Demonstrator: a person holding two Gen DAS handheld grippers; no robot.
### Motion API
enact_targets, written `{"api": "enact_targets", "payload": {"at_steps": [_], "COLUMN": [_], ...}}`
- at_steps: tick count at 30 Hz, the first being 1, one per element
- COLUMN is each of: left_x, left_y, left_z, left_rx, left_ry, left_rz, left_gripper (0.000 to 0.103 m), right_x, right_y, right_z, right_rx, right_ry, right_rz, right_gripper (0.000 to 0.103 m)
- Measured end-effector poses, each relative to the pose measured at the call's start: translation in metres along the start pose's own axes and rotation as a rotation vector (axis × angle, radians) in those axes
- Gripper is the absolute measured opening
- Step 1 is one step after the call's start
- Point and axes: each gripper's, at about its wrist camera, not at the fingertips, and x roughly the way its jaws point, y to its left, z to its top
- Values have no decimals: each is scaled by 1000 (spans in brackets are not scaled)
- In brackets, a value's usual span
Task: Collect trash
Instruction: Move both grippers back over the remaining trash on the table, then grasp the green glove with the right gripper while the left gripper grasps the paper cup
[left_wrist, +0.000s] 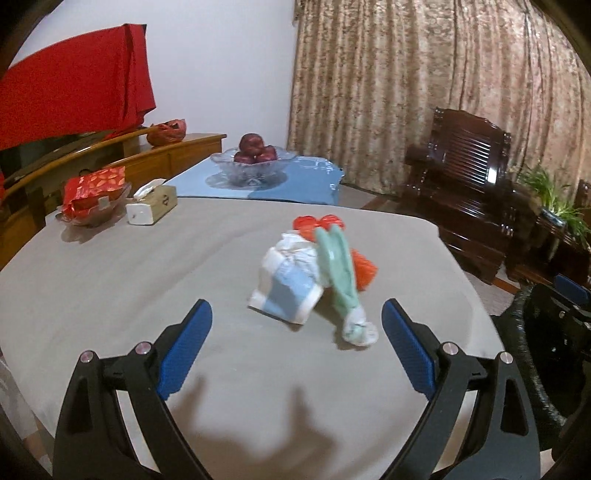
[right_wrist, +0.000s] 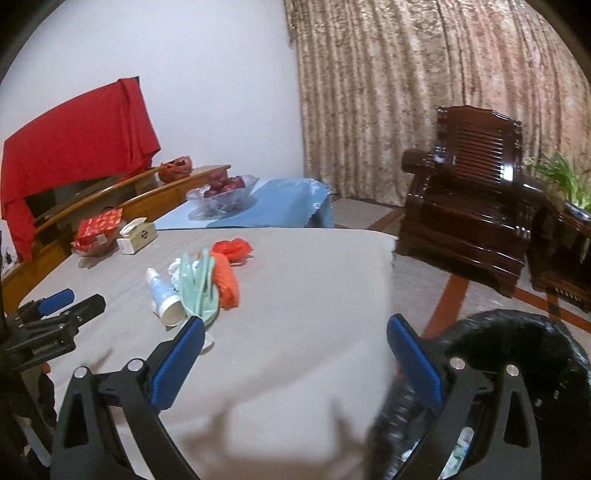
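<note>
The grey-covered worktop (left_wrist: 110, 295) carries a trash pile at its middle: white-blue tube (left_wrist: 286, 291), mint wrapper (left_wrist: 338, 266), orange bags (left_wrist: 364, 271). The left gripper (left_wrist: 297, 347) and right gripper (right_wrist: 295, 363) hover spread, empty.

At the ten o'clock corner of the grey surface (left_wrist: 110, 280) stood a tissue box (left_wrist: 151, 205), touching a glass dish of red-wrapped packets (left_wrist: 94, 195). Beyond, toward twelve o'clock, a glass bowl of dark red fruit (left_wrist: 253, 158) sat on a blue cloth (left_wrist: 295, 188). A dark wooden armchair (left_wrist: 469, 192) stood at two o'clock before patterned curtains (left_wrist: 424, 74), and a red cloth (left_wrist: 74, 96) hung at ten o'clock.
</note>
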Motion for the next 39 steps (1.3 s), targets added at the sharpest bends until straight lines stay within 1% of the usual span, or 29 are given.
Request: {"api": "enact_targets", "payload": {"at_steps": [9, 12, 20, 26, 32, 33, 34, 35, 36, 37, 39], "left_x": [34, 43, 58, 64, 66, 67, 66, 66, 66, 67, 68], "left_y": [28, 39, 65, 79, 82, 82, 82, 82, 82, 81, 77], "left_z": [-4, -6, -8, -7, -5, -5, -5, -5, -5, -5, -4], "left_rx": [-42, -48, -75, -95, -94, -94, -94, -94, -93, -92, -89], "left_ry": [31, 38, 55, 57, 54, 55, 55, 56, 57, 58, 60], "left_rz": [21, 35, 68, 78, 78, 77, 78, 77, 75, 72, 67], "left_gripper": [90, 90, 90, 90, 90, 90, 90, 90, 90, 90, 90], "right_x": [61, 82, 123, 150, 170, 172, 175, 178, 182, 184, 183], "right_y": [38, 48, 71, 91, 106, 109, 111, 112, 112, 112, 113], "right_z": [4, 3, -1, -8, -16, -17, -19, -20, -22, -23, -23], "right_rx": [0, 1, -23, -60, -99, -104, -111, -113, -110, -102, -99], "right_ry": [45, 65, 120, 190, 268, 275, 292, 302, 325, 336, 339], "right_rz": [51, 56, 63, 90, 119, 123, 131, 137, 151, 169, 204], "right_gripper": [97, 97, 96, 90, 78, 74, 65, 59, 48, 40, 32]}}
